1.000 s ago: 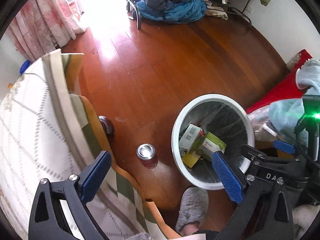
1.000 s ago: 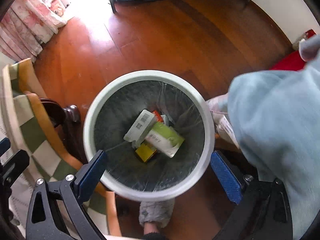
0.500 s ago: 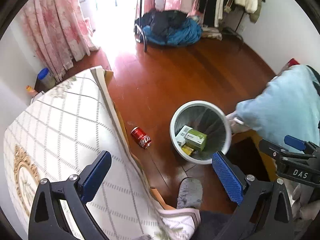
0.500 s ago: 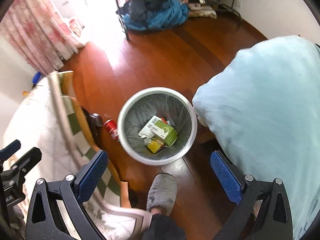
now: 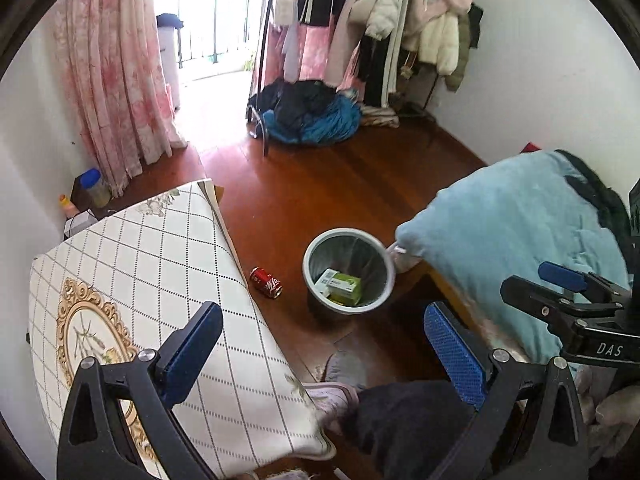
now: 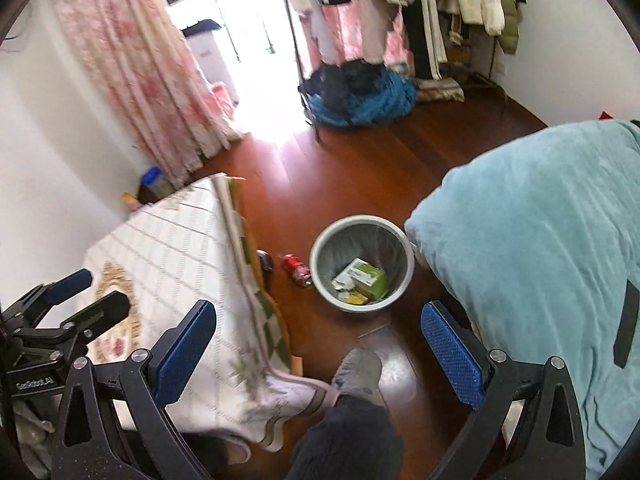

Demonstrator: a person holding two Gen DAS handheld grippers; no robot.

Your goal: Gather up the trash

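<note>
Left hand-held gripper (image 5: pixel 320 344): blue-padded jaws spread wide, nothing between them; it hangs high above the floor, over the near edge of the table.
Right hand-held gripper (image 6: pixel 318 338): blue-padded jaws also spread wide and empty, raised high beside the left one.
Foot: a grey fuzzy slipper (image 6: pixel 358 372) stands on the floor, low between the right gripper's jaws.
Table (image 5: pixel 160 280): covered with a white diamond-grid cloth with a gold ornamental medallion; it lies under the left jaw of each gripper.
Red soda can (image 5: pixel 266 283): lying on its side on the reddish-brown wooden floor (image 5: pixel 320 184), just beside the table's edge and near the bin, apart from it. It lies well below and ahead of both grippers, between the jaw lines in the left wrist view, neither gripper touching it.
Round grey waste bin (image 5: pixel 346 232): upright, lined with a bag, holding a green-and-white carton (image 5: pixel 340 284) and other small packaging.
Light blue fleece blanket (image 5: pixel 520 240): right of the bin, its corner close to the rim.
Far end: a heap of blue and dark clothing (image 5: pixel 312 118) under a rack of hanging coats (image 5: pixel 384 8), pink floral curtains (image 5: pixel 112 76) at left.
</note>
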